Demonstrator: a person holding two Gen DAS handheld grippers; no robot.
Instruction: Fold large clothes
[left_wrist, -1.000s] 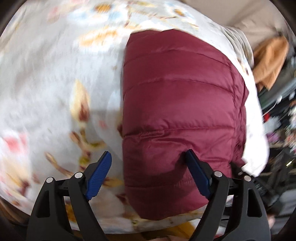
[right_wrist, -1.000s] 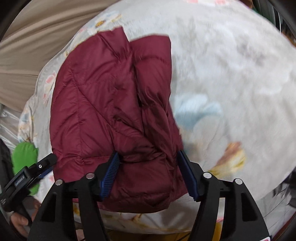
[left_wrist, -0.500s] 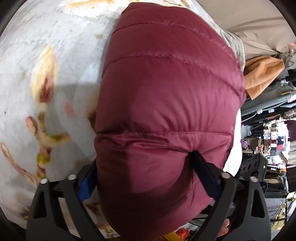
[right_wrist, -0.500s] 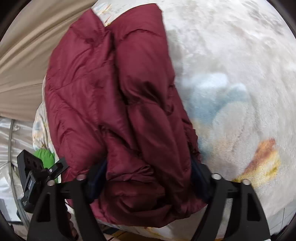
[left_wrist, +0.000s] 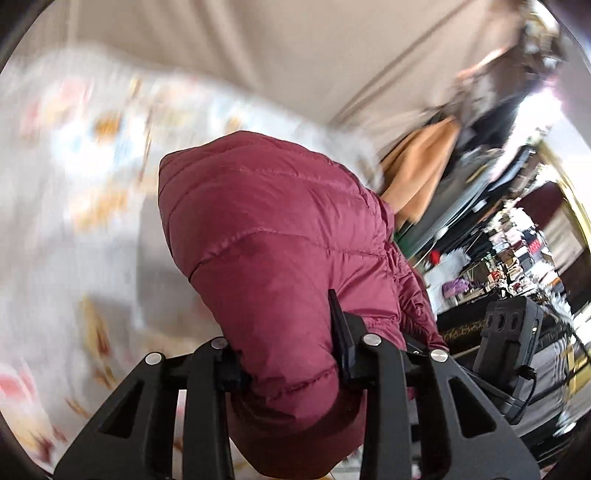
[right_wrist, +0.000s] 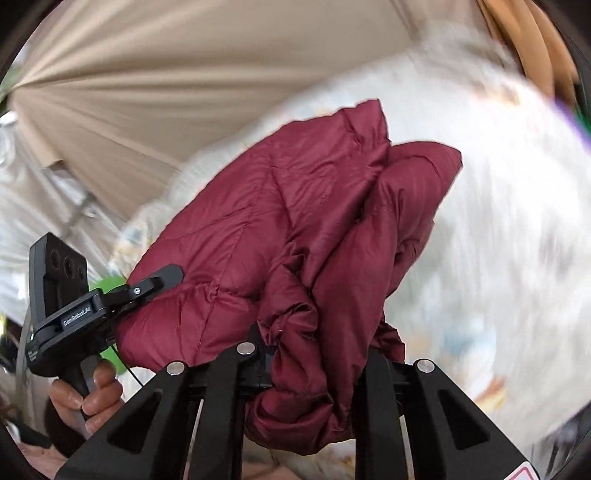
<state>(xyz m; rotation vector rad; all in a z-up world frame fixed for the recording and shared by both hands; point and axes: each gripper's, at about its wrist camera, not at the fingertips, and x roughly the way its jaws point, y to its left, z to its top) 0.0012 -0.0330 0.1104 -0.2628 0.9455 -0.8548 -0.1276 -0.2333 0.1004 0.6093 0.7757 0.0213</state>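
A maroon quilted puffer jacket (left_wrist: 266, 236) is folded into a thick bundle and lifted off the white floral bed cover (left_wrist: 74, 192). My left gripper (left_wrist: 288, 354) is shut on the near end of the bundle. My right gripper (right_wrist: 314, 362) is shut on the bunched edge of the same jacket (right_wrist: 295, 221); its fingertips are buried in the fabric. In the right wrist view the left gripper (right_wrist: 147, 286) shows at the left, clamped on the jacket's side, held by a hand (right_wrist: 92, 391). In the left wrist view the right gripper's body (left_wrist: 509, 339) shows at the right.
The bed cover (right_wrist: 498, 229) lies below and to the right. A beige curtain (right_wrist: 155, 81) hangs behind the bed. An orange garment (left_wrist: 421, 177) lies past the bed edge. Cluttered shelves (left_wrist: 517, 251) stand to the right. A green object (right_wrist: 107, 288) sits behind the left gripper.
Both grippers closed on the folded jacket and lifted it off the bed. The views tilted up toward the curtain, and the bed cover is now blurred by motion.
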